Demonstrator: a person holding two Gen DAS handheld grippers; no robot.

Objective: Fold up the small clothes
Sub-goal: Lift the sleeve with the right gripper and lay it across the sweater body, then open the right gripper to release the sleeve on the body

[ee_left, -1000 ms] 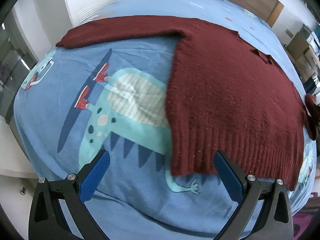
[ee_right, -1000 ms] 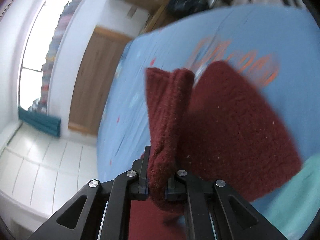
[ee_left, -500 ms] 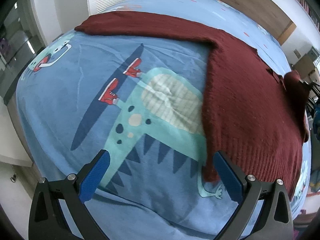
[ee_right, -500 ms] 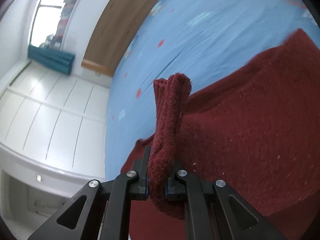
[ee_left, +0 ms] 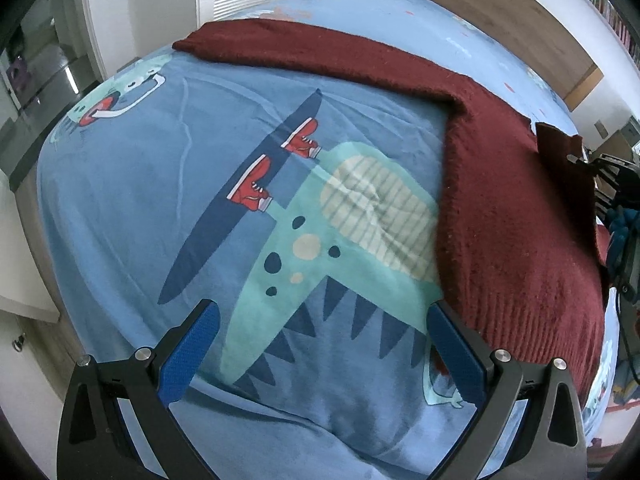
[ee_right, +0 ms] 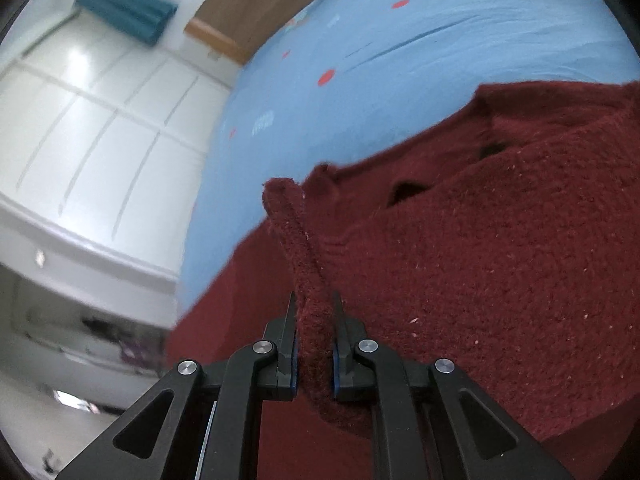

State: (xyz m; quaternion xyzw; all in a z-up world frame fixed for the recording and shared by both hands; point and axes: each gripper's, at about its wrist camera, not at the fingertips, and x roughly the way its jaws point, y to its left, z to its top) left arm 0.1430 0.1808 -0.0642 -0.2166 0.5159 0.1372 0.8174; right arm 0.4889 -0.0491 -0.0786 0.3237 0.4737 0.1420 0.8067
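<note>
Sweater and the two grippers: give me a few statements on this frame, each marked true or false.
1. The right gripper is shut on a fold of the dark red sweater. True.
2. The left gripper holds the sweater's hem. False: its fingers are wide open over the bedsheet, holding nothing.
3. One sleeve lies stretched out flat on the bed. True.
4. The bedsheet is plain white. False: it is blue with a dinosaur print.
5. The sweater is already folded into a neat stack. False: its body is still spread out.
</note>
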